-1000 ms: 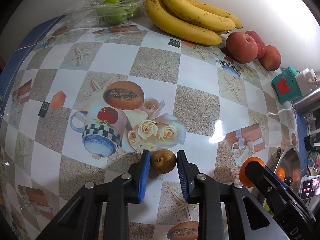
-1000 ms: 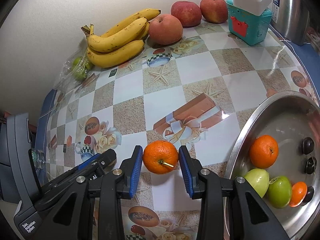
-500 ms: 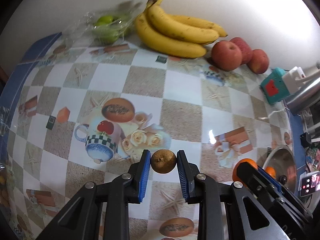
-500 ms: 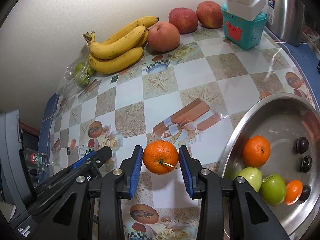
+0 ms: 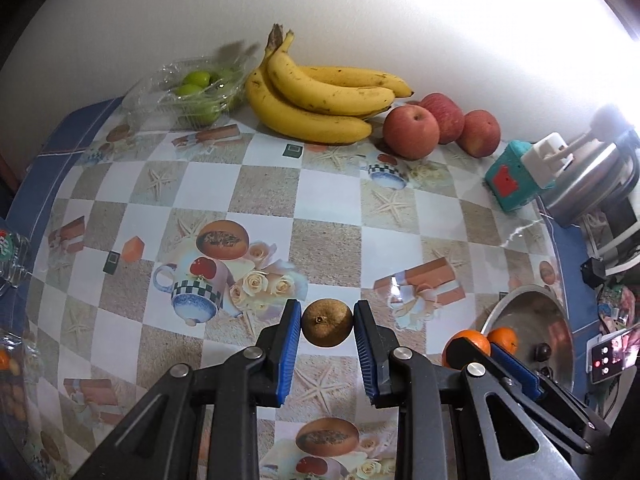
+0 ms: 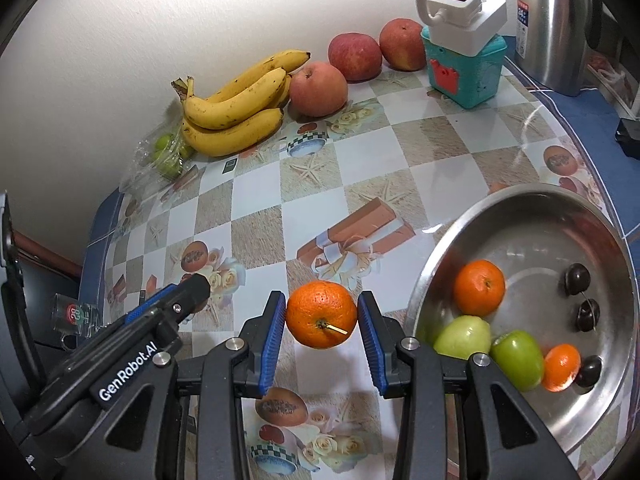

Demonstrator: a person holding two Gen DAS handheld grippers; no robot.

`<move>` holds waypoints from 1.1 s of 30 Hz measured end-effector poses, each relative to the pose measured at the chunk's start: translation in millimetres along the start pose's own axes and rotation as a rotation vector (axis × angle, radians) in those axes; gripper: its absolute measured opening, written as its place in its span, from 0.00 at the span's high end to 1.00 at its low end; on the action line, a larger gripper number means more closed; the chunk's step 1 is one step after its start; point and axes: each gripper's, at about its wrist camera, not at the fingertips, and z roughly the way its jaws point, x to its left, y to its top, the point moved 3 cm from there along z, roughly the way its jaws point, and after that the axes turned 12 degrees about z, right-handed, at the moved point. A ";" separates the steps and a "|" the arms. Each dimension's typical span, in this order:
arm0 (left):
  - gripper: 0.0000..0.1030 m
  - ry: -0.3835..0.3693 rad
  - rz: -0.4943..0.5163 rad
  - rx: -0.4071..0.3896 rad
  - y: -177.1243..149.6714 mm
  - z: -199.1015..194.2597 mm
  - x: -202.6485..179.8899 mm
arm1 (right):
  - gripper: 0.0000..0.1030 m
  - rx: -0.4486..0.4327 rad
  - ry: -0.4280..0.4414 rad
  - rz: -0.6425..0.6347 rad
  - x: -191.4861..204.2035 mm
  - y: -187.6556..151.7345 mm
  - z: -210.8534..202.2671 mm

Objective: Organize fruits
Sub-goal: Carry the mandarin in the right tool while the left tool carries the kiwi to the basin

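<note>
My left gripper (image 5: 327, 329) is shut on a small brown round fruit (image 5: 327, 328) and holds it above the patterned tablecloth. My right gripper (image 6: 322, 315) is shut on an orange (image 6: 321, 314) with a short stem, held above the cloth just left of a steel bowl (image 6: 448, 240). The bowl holds an orange (image 6: 479, 288), two green fruits (image 6: 516, 358), a small orange (image 6: 562, 367) and three dark round fruits (image 6: 577, 279). The right gripper and its orange (image 5: 466, 350) show at the lower right of the left wrist view.
Along the back wall lie a bunch of bananas (image 5: 324, 100), three red apples (image 5: 410, 131), and a clear pack of green fruits (image 5: 192, 90). A teal box with a white plug (image 6: 464, 60) and a steel kettle (image 6: 556, 24) stand at the back right.
Both grippers have risen with their fruits, so more of the table and wall shows. The right gripper has drawn nearer the bowl's side.
</note>
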 end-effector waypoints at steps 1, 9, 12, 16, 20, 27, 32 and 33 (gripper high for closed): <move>0.72 -0.003 0.000 -0.003 -1.0 -1.9 -1.6 | 0.62 0.000 -0.001 0.001 -1.8 -1.0 -1.7; 0.72 -0.018 0.008 -0.008 -12.4 -10.3 -15.3 | 0.62 -0.020 -0.019 0.006 -16.2 -9.0 -17.8; 0.72 -0.014 0.015 -0.011 -15.1 -13.7 -19.6 | 0.62 -0.027 -0.023 0.003 -20.3 -12.0 -23.1; 0.72 -0.012 0.027 -0.018 -16.5 -17.2 -25.0 | 0.62 -0.033 -0.029 0.008 -27.2 -13.4 -27.6; 0.72 -0.009 0.044 -0.019 -16.3 -17.9 -32.5 | 0.62 -0.035 -0.028 0.025 -35.6 -11.7 -29.2; 0.72 -0.034 0.084 -0.012 -16.9 -15.2 -53.2 | 0.62 -0.049 -0.052 0.073 -57.6 -5.2 -33.3; 0.72 -0.085 0.141 -0.013 -18.7 -12.8 -79.0 | 0.62 -0.077 -0.076 0.133 -84.7 5.2 -42.6; 0.72 -0.100 0.158 -0.009 -19.4 -11.6 -86.6 | 0.62 -0.088 -0.091 0.155 -94.2 8.1 -45.7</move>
